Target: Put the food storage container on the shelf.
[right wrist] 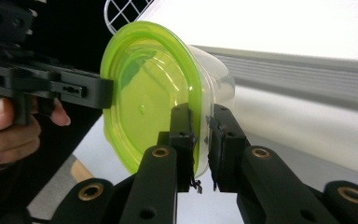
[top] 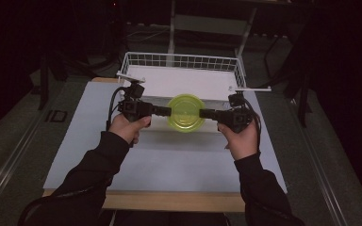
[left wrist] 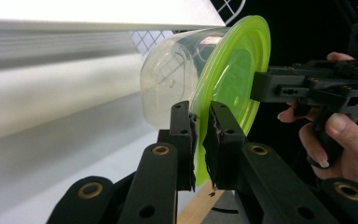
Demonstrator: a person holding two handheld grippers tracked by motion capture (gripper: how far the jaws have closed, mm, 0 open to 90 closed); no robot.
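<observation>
Both hand-held grippers, left (top: 168, 111) and right (top: 202, 113), pinch the container (top: 185, 112) rim, lid (left wrist: 233, 79) facing up

Black sleeves — black tongs (left wrist: 200, 140), brass rivets

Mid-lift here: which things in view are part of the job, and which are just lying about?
In the job:
- clear plastic tub with round lime-green lid
- left gripper, shut on the lid's rim
- right gripper, shut on the opposite rim

Lying about:
- white wire basket
- pale blue table mat
</observation>
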